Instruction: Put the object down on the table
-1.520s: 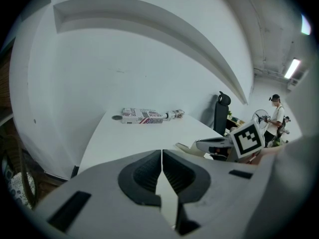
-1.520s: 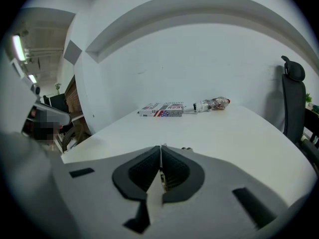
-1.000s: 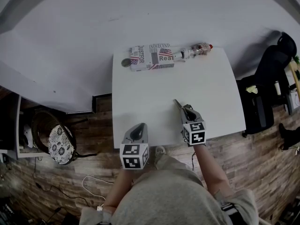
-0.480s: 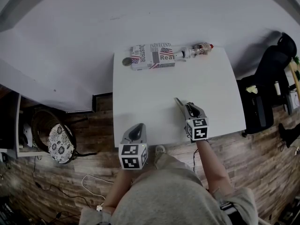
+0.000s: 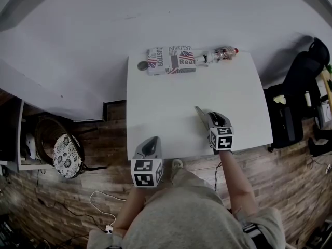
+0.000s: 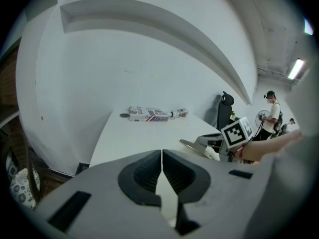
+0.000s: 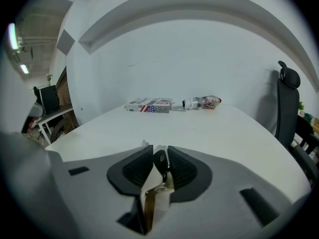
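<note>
A slim flat tool (image 5: 199, 114) with a pale blade pokes out ahead of my right gripper (image 5: 211, 119), low over the white table (image 5: 171, 102) near its front edge. In the right gripper view its black end with a hole (image 7: 160, 161) stands between the pads of the right gripper (image 7: 160, 156). The jaws are opening: a gap shows on the left side, and the tool leans toward the right pad. My left gripper (image 5: 150, 141) hovers at the table's front left edge. Its jaws are shut together on nothing (image 6: 162, 156).
At the table's far edge lie a printed box (image 5: 171, 61), a small bottle on its side (image 5: 220, 54) and a dark round disc (image 5: 142, 65). A black office chair (image 5: 298, 87) stands to the right. A patterned round item (image 5: 67, 157) lies on the wooden floor at left.
My right gripper has drifted a little to the right and toward the near edge with the tool. The left gripper has hardly moved.
</note>
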A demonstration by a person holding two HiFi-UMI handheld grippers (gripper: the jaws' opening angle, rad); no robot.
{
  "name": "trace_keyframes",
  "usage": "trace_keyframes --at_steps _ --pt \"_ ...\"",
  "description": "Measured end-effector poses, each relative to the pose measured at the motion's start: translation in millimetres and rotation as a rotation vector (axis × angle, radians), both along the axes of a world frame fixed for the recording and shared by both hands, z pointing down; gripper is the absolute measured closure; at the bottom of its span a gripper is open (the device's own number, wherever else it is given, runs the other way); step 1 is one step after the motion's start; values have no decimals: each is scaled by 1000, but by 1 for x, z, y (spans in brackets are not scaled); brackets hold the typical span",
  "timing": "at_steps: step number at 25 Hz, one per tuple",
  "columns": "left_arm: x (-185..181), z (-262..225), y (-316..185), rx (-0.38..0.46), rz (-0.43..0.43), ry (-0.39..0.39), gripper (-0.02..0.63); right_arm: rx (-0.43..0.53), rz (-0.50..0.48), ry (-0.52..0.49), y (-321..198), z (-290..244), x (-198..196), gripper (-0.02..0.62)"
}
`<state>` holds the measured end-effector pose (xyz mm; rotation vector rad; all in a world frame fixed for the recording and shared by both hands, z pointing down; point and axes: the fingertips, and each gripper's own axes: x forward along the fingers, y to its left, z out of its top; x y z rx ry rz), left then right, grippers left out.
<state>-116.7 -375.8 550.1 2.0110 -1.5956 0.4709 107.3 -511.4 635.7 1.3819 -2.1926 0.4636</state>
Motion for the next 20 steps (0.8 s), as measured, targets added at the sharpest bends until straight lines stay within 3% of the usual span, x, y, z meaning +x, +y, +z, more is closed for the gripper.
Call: trace_keyframes --at_steps 9,20 --pt "-2 -1 12 -2 6 -7 596 -28 82 -45 -1 9 12 480" --pt "-6 -1 40 -8 17 -23 595 -32 106 2 -1 8 19 468"
